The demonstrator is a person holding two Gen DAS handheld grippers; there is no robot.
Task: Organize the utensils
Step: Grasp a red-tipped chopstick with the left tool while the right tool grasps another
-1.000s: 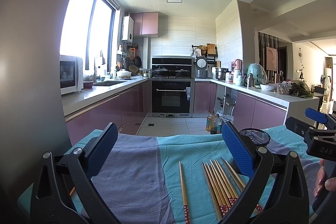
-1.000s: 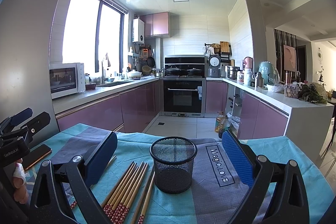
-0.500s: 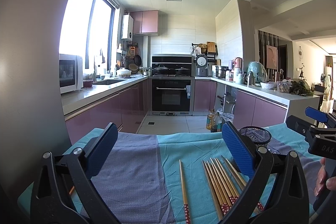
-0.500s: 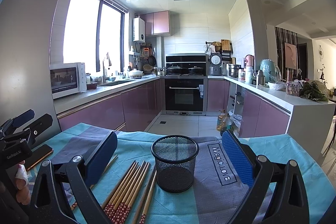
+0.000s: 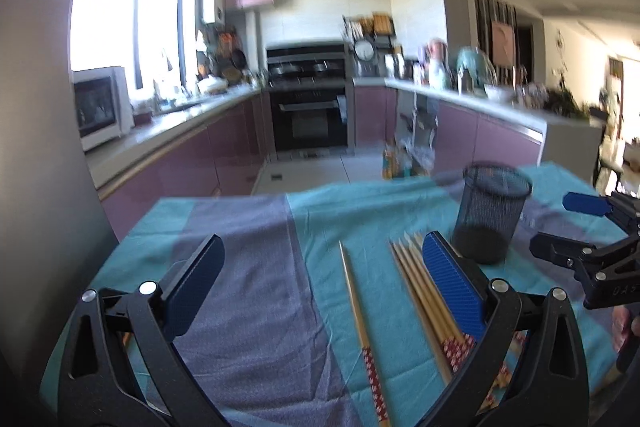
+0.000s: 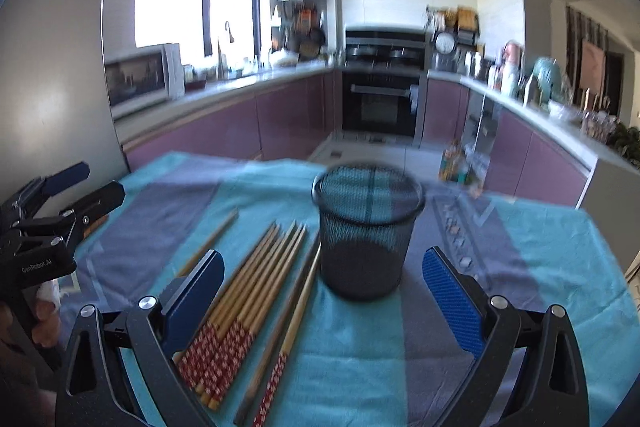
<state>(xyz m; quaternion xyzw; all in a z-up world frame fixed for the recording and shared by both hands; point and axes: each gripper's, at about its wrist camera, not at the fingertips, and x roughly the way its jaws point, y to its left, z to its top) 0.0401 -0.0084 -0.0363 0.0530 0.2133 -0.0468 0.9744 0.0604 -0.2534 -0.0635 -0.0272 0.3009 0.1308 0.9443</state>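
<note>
Right wrist view: the right gripper (image 6: pixel 320 299) hovers wide and empty, the black mesh cup (image 6: pixel 366 231) standing between its fingers, the chopsticks (image 6: pixel 248 295) lying just left. The left gripper (image 5: pixel 320 287), also wide, reads "GenRobot.AI".

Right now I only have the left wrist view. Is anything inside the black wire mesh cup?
Observer: No chopsticks stand in the black wire mesh cup. The right wrist view looks in over its rim.
Operator: What is hidden behind my gripper's right finger?
Observer: Two more wooden chopsticks lie apart from the bundle of red-patterned wooden chopsticks. Their tips end beside the cup's base.
Operator: And the right gripper?
Observer: The right gripper is open, and the cup is straight ahead between its fingers.
</note>
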